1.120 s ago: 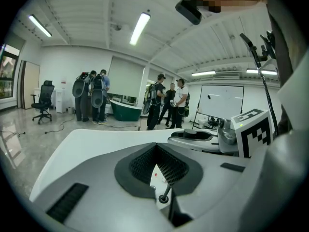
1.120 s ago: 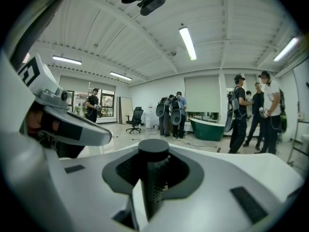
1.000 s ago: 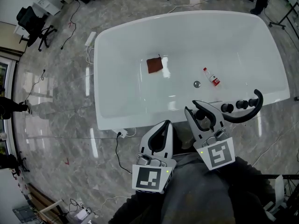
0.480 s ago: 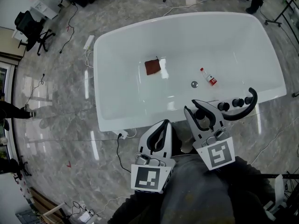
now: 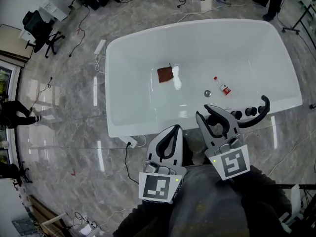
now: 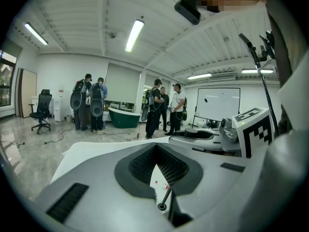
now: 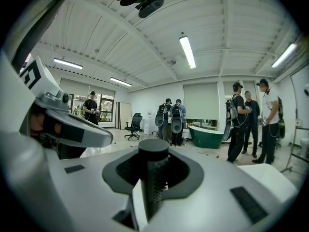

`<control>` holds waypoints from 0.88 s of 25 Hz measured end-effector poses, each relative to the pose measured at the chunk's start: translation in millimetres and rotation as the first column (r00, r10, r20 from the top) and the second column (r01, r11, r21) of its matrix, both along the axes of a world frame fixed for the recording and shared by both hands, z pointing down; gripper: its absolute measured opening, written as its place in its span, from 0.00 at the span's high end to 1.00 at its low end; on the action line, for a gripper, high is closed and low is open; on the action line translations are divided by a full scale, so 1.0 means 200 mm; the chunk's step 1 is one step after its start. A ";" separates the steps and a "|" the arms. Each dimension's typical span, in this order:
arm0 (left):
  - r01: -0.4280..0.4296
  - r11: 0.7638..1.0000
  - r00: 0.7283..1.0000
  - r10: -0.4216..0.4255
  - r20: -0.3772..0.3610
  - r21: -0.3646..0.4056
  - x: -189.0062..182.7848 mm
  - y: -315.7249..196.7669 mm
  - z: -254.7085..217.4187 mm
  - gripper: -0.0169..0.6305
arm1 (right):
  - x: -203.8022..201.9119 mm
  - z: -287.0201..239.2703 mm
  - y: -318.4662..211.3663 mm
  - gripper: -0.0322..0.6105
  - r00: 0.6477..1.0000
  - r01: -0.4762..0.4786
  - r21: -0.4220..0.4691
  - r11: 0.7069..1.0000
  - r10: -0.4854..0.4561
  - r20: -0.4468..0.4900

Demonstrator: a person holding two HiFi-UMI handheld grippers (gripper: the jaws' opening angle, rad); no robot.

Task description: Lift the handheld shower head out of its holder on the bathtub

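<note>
The white bathtub (image 5: 114, 78) lies ahead of me in the head view. My right gripper (image 5: 215, 116) hovers over its near rim, shut on the black cylindrical handle of the shower head (image 5: 213, 127). That handle stands upright between the jaws in the right gripper view, where the shower head (image 7: 153, 175) fills the pad pocket. A curved black spout or hose (image 5: 259, 114) and two black knobs (image 5: 238, 114) sit on the rim just right of it. My left gripper (image 5: 174, 131) hangs beside it to the left, shut, nothing between its fingers (image 6: 145, 170).
Inside the tub lie a brown cloth (image 5: 165, 74), a small bottle (image 5: 223, 87) and the drain (image 5: 208, 93). Cables and a plug (image 5: 130, 142) trail on the marble floor. An office chair (image 5: 42, 31) stands far left. Several people and a green tub (image 6: 124, 116) stand across the room.
Both grippers have risen a little together, the right one still closed on the black handle. The tub has shifted slightly in the head view.
</note>
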State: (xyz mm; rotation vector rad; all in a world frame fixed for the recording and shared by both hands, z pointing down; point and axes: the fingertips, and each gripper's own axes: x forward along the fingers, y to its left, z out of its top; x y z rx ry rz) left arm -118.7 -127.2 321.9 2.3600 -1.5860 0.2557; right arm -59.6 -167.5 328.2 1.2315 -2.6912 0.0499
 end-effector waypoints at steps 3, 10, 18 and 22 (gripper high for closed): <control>0.018 0.999 1.000 -0.018 0.007 0.028 0.00 0.02 -0.06 0.97 | 0.00 -0.07 0.02 0.79 1.000 0.017 0.025 1.000 -0.018 0.016; 0.061 0.994 0.998 -0.062 0.006 0.091 0.00 0.06 -0.20 0.97 | 0.00 -0.24 0.09 0.79 0.997 0.058 0.067 0.996 -0.060 0.041; 0.086 0.986 0.996 -0.088 0.007 0.139 0.05 0.16 -0.28 0.97 | 0.03 -0.39 0.23 0.79 0.993 0.089 0.119 0.989 -0.098 0.067; 0.090 0.985 0.995 -0.093 0.017 0.147 0.07 0.19 -0.28 0.97 | 0.05 -0.43 0.26 0.79 0.991 0.100 0.141 0.985 -0.111 0.070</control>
